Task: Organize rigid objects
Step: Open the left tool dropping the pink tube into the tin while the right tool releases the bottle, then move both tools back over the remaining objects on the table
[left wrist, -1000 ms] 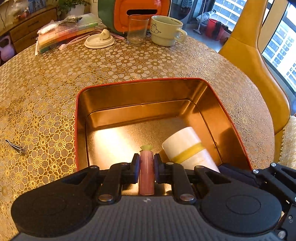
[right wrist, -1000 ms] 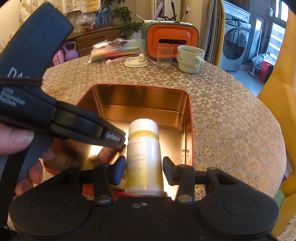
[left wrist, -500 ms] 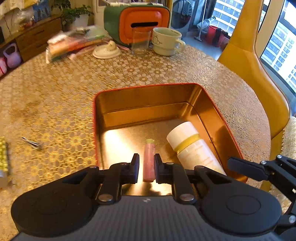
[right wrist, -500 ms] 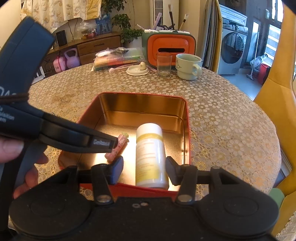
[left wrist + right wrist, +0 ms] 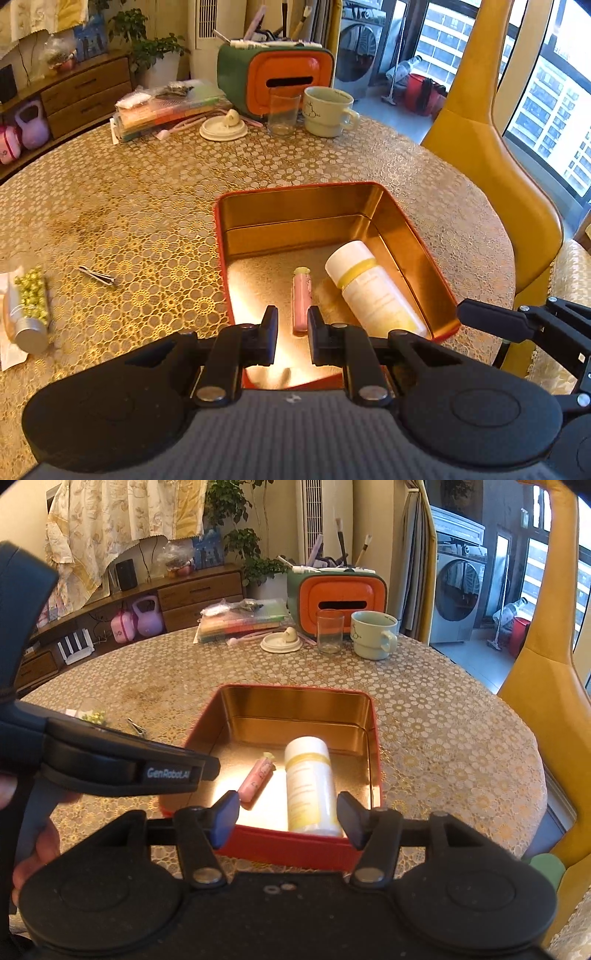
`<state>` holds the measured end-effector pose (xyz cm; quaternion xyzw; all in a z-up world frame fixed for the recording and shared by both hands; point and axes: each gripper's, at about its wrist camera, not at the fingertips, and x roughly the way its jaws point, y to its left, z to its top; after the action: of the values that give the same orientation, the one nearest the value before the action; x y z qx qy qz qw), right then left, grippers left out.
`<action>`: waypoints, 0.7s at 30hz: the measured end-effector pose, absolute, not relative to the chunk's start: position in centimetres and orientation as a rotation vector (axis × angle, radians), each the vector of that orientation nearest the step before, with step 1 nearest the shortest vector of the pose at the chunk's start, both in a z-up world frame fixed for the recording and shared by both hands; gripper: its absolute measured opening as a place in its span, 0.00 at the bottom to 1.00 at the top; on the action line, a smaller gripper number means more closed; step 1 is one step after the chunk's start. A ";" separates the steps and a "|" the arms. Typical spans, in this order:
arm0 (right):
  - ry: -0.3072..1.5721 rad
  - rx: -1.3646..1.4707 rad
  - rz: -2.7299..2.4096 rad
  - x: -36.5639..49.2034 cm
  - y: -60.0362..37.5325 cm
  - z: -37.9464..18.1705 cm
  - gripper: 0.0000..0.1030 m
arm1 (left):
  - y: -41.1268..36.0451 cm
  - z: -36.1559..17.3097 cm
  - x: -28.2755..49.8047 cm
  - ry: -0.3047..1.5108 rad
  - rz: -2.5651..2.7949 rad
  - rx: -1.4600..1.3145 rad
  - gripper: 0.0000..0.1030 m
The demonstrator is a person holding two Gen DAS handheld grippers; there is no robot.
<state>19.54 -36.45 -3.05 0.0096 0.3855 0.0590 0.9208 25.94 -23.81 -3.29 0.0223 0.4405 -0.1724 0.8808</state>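
Left gripper (image 5: 292, 322) is closed to its narrowest gap with nothing in it; the pink tube (image 5: 302, 299) seen through the gap lies below on the tin (image 5: 295, 221) floor. Right gripper (image 5: 288, 808) is about half open, its jaws have just been opening, and the pads are clear of the bottle (image 5: 310, 782). Both hang over the tin's near edge, pointing down into it.

Tube and bottle both lie on their sides in the tin's near right part, just beside each other, long axes running near-to-far, caps toward the far wall. Both look placed.

Judged next target: the clipper (image 5: 98, 276) on the table (image 5: 147, 192), left of the tin and well apart from it. The left hand is nearer. Its long axis runs across the left view, slightly slanted, so the jaws would likely need to turn to close across it. Further left lie a silver-capped tube (image 5: 26, 325) and green beads (image 5: 31, 295).

Writing: "GenRobot.AI" on the left gripper's side in the right view. Pink tube has marks, unreadable. Bottle label is too blurred to read.
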 end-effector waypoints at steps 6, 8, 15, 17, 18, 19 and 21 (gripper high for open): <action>0.772 0.027 0.126 18.1 -35.6 -2.1 0.62 | -22.0 -2.0 24.1 0.869 -0.342 0.030 0.44; 0.764 0.027 0.134 17.6 -35.2 -1.7 0.63 | -21.3 -1.4 23.3 0.832 -0.343 0.021 0.69; 0.737 0.042 0.157 15.9 -33.6 -0.5 0.76 | -19.1 0.0 20.6 0.771 -0.342 0.019 0.78; 0.729 0.045 0.165 15.4 -33.0 -0.2 0.79 | -18.2 0.3 19.8 0.750 -0.333 0.012 0.81; 0.725 0.044 0.172 15.2 -32.6 -0.1 0.82 | -17.8 0.4 19.3 0.738 -0.333 0.011 0.82; 0.722 0.044 0.180 15.1 -32.2 0.0 0.83 | -17.5 0.5 18.9 0.733 -0.333 0.012 0.82; 0.718 0.042 0.195 14.7 -31.4 0.3 0.88 | -16.7 0.6 18.3 0.736 -0.322 0.003 0.86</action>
<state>14.67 -31.40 0.27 0.0203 0.3506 0.0951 0.9315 18.33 -16.68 0.61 0.0012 0.3583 -0.1569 0.9203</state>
